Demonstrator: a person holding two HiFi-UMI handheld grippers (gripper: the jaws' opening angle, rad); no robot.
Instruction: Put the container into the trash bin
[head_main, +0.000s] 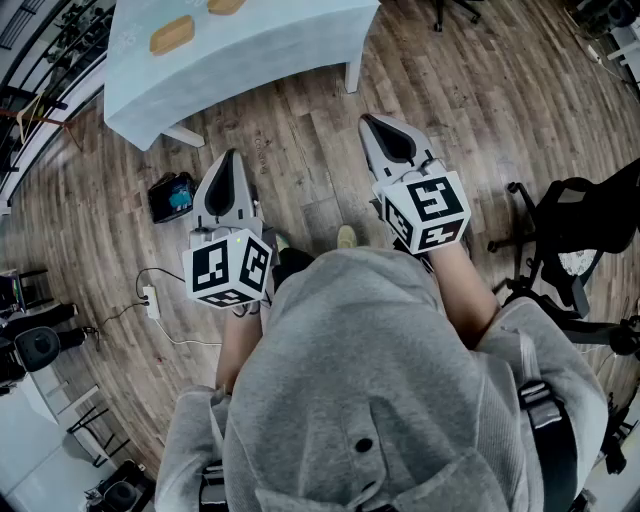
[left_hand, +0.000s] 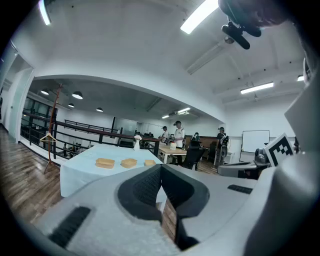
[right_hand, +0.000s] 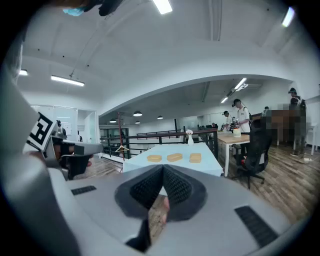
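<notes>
Three shallow brown containers lie in a row on a table with a pale blue cloth (head_main: 250, 50); in the head view I see two, one (head_main: 171, 34) at the left and one (head_main: 226, 6) cut by the top edge. In the left gripper view the containers (left_hand: 129, 162) sit some way ahead, and in the right gripper view they (right_hand: 174, 157) do too. My left gripper (head_main: 232, 154) and right gripper (head_main: 366, 119) are held side by side over the wooden floor, short of the table, pointing toward it. Both have their jaws shut with nothing between them. No trash bin shows in any view.
A small dark box with a blue top (head_main: 172, 196) and a white power strip (head_main: 152, 300) lie on the floor at my left. A black office chair (head_main: 580, 230) stands at my right. People (left_hand: 178, 134) stand by desks behind the table, and a railing (right_hand: 150, 134) runs along the back.
</notes>
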